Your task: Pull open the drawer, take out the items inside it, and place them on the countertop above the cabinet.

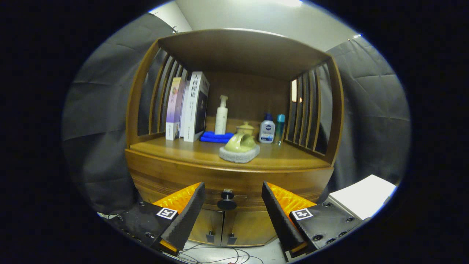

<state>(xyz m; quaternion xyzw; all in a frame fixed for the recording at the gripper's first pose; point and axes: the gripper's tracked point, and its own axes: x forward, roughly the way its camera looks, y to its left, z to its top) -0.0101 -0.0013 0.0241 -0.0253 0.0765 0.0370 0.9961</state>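
Between the two fingers of the tool [232, 205], just ahead of them, sits the dark knob [227, 201] of the drawer [231, 181]. The drawer front lies flush with the wooden cabinet [234, 227], so the drawer is shut and whatever it holds is hidden. The tool is spread wide, with clear space on either side of the knob, and it has hold of nothing.

Just above the drawer, beyond the fingers, runs the tabletop [176, 150]. On it, nearest the tool, a yellow-green ceramic piece [240, 143] rests on a grey sponge [239, 155]. Behind these lie a folded blue cloth [214, 137], a white pump bottle [221, 115] and a small lidded jar [245, 128]; off to the tool's right stand a white bottle with a blue cap [266, 129] and a slim teal bottle [280, 128], and to its left a row of upright books [190, 106].

A shut drawer with goods already on the tabletop would suit either a drawer waiting to be pulled or one emptied and pushed back; the pictures do not settle which. The tool's line-up with the knob reads as an approach to it. If a pull is meant, the fingers would need to close squarely on the knob's narrow neck and draw straight back, since a slanted grip could slip off.
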